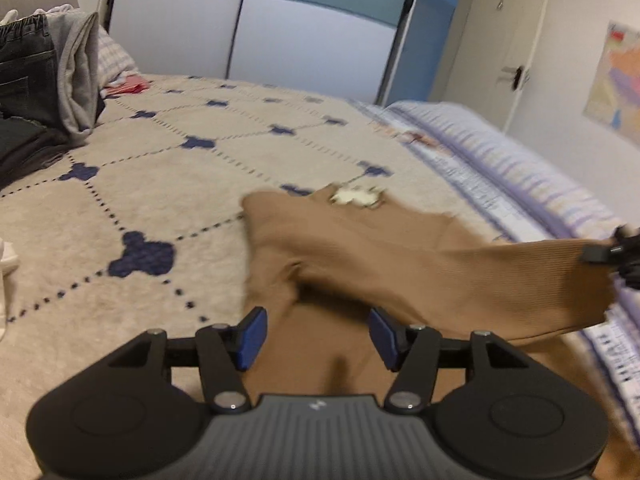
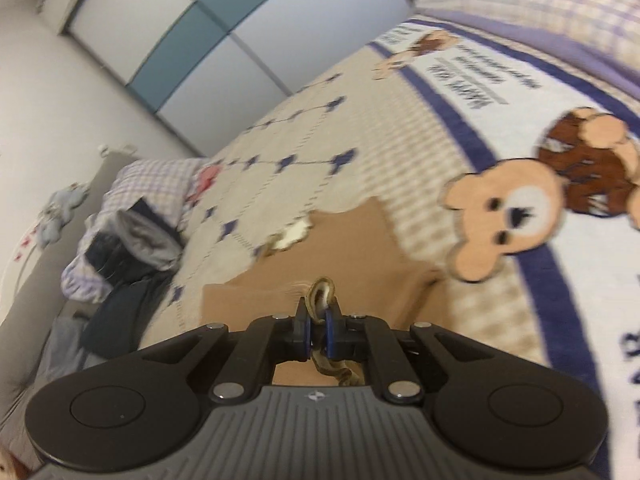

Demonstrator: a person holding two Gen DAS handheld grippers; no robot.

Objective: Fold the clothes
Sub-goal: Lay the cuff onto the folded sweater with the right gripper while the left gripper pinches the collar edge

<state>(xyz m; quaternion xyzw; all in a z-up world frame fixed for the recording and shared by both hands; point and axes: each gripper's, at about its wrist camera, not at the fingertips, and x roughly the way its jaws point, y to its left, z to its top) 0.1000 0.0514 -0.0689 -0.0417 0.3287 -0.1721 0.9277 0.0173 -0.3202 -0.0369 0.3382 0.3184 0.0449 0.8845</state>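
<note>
Pinching brown garment (image 2: 352,248) hem, right fingers (image 2: 318,330) closed, left fingers (image 1: 256,336) apart, garment blurred.

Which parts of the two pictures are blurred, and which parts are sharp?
Left wrist view: the left claw is sharp, while the brown garment and the striped quilt are smeared. Right wrist view: the right claw and its pinched brown fold are sharp; the bear blanket and clothes pile are streaked.
</note>
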